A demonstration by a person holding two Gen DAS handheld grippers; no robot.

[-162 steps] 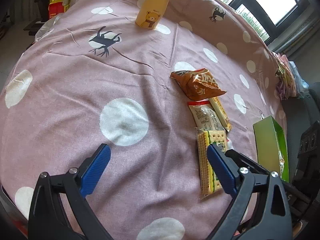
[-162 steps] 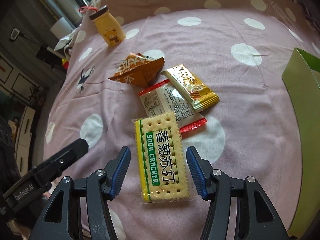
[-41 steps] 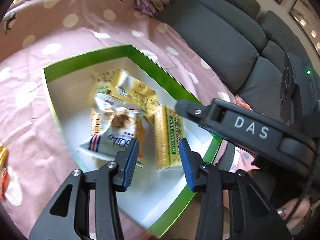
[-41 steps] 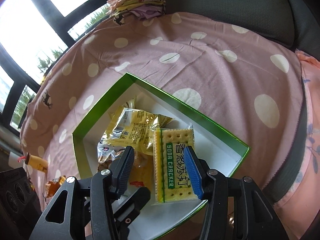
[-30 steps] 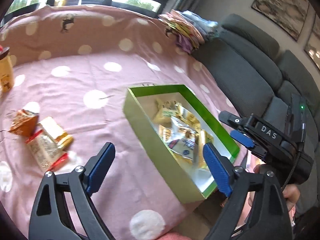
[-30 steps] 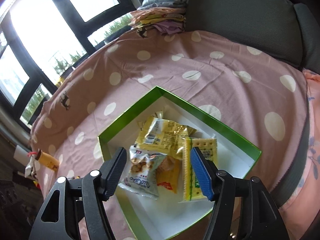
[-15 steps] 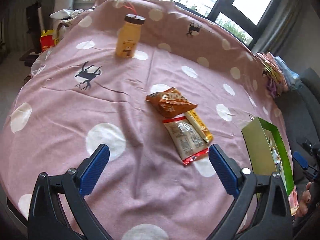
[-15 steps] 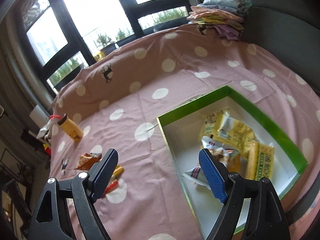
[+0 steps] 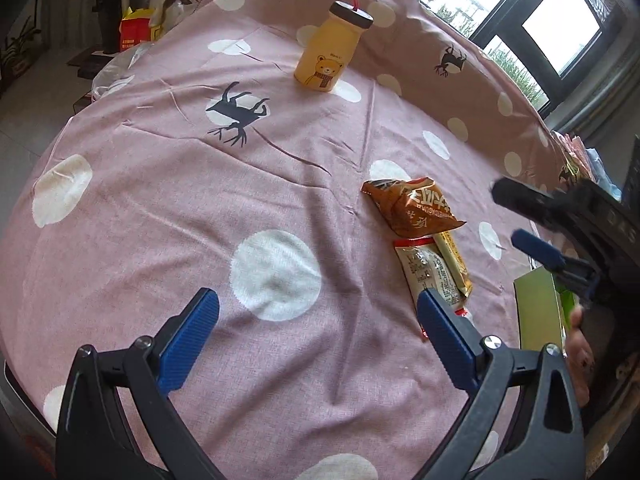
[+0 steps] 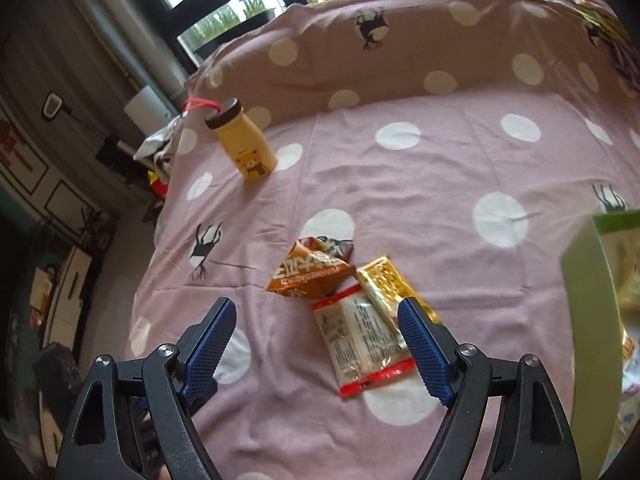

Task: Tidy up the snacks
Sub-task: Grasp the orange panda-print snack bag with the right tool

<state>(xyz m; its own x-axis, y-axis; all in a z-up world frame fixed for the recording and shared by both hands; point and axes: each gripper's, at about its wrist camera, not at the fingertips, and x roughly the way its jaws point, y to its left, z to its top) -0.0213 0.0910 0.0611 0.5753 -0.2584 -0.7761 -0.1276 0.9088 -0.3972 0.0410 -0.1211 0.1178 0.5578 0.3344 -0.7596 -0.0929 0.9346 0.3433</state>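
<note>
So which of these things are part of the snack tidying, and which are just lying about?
Part of the job:
- orange snack bag
- white red-edged packet
- gold packet
- green box

Just lying about:
- yellow bear bottle
- folded clothes

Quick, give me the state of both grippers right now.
Left gripper: open, jaws just widened, nothing between them.
Right gripper: open, jaws just widened, holding nothing, above the white packet.

Left gripper (image 9: pixel 318 330) and right gripper (image 10: pixel 318 346): black angular plastic frames with triangular cut-outs, silver screws at the pivots, and blue ribbed pads (image 10: pixel 424 354) on the fingers.
</note>
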